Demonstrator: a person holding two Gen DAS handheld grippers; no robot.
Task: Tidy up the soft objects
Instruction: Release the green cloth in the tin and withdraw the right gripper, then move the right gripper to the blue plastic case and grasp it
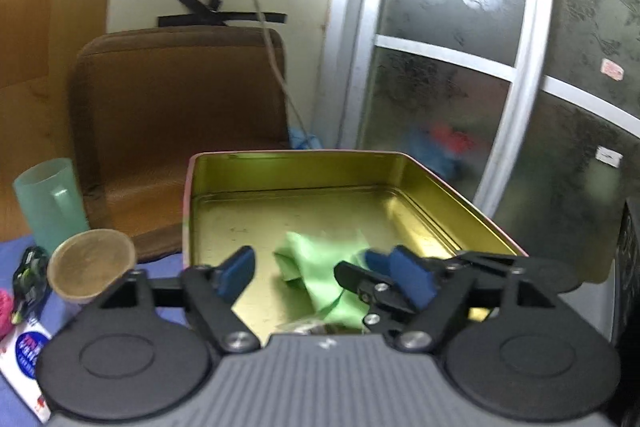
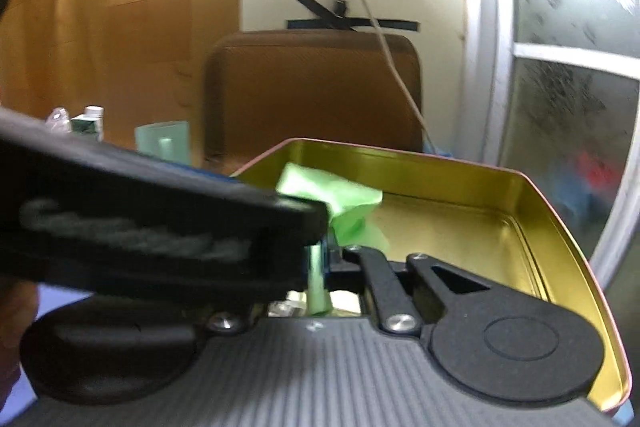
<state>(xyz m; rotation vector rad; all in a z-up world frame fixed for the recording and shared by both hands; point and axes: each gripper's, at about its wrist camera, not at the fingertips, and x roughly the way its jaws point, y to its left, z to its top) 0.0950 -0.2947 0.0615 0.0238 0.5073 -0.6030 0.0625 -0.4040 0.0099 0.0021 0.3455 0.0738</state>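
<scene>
A light green cloth (image 1: 316, 267) lies crumpled in a gold metal tin (image 1: 280, 215). My left gripper (image 1: 324, 273) is open above the tin's near end, with the cloth between its blue pads (image 1: 236, 271). The right gripper's black finger tip pokes in beside my right pad. In the right wrist view my right gripper (image 2: 320, 263) is shut on the green cloth (image 2: 344, 203), holding it over the tin (image 2: 560, 227). The left gripper's black body (image 2: 140, 227) crosses the left of that view and hides my left finger.
A brown chair (image 1: 180, 131) stands behind the tin. A teal plastic mug (image 1: 48, 207), a brown bowl (image 1: 90, 267), a small toy car (image 1: 28, 275), a pink object and a white box (image 1: 24, 355) sit left on the blue tablecloth. A frosted glass door (image 1: 480, 67) is right.
</scene>
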